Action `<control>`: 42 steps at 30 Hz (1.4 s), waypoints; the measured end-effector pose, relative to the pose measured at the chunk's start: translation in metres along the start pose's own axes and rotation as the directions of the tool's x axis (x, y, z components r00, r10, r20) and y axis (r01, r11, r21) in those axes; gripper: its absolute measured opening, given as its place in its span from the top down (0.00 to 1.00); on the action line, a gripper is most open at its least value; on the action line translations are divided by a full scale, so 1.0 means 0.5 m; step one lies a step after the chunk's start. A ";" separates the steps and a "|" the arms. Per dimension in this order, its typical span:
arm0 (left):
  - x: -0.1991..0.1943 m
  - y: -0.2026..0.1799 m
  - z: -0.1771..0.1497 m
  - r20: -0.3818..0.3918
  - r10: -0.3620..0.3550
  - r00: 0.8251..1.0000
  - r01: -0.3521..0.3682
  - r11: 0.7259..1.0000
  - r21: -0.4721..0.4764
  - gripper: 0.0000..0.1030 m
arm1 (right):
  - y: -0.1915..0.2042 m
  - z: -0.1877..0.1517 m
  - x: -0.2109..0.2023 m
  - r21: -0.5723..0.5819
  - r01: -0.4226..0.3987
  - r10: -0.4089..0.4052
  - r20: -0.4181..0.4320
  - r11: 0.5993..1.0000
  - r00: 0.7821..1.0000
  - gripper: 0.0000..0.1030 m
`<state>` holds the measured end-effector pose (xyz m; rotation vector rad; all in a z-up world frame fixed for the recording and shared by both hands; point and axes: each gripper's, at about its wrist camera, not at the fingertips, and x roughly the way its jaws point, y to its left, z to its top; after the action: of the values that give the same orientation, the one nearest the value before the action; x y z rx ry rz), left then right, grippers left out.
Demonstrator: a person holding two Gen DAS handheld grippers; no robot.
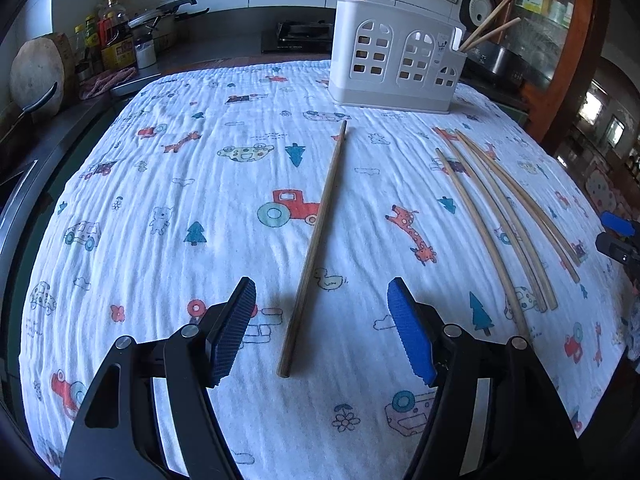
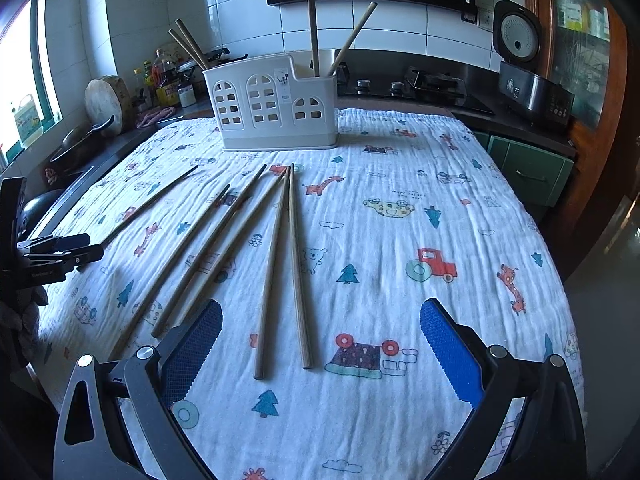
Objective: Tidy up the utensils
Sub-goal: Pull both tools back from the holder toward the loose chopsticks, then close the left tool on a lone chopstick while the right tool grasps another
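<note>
Gathering stage: loose wooden chopsticks lie on the printed white cloth (image 1: 224,184) waiting to go into the white plastic utensil caddy with arched cut-outs (image 1: 396,56) at the far side of the cloth.
Already sorted: four chopsticks stand in the caddy, two at each end.
Left gripper (image 1: 324,328): jaws spread wide, holding nothing, hovering low over the near end of the single dark wooden chopstick (image 1: 316,248), which lies lengthwise between the blue pads without touching either.
Right gripper (image 2: 320,344): also spread wide and empty, with the near ends of the pair of pale wooden chopsticks (image 2: 286,264) lying between its fingers.
Other loose sticks: three more chopsticks (image 2: 200,248) fan out to the left of that pair in the right wrist view, just beside each other.
Step in hand: judged as lining up a pick, one stick per gripper.
Next move calls for: lowering until the pads bracket the thin stick, closing squarely so it does not roll on the soft cloth, then lifting and tipping it upright over a caddy compartment.
</note>
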<state>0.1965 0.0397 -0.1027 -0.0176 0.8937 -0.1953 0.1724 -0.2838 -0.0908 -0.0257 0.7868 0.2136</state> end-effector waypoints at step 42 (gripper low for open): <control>0.021 -0.002 0.004 -0.036 0.014 0.999 -0.013 1.000 0.018 0.91 | 0.036 0.009 0.102 -0.091 -0.036 0.023 -0.142 0.995 0.990 0.91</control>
<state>0.2044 0.0367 -0.1094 0.0086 0.9280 -0.1913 0.2070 -0.2567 -0.1225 -0.1182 0.9177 0.2786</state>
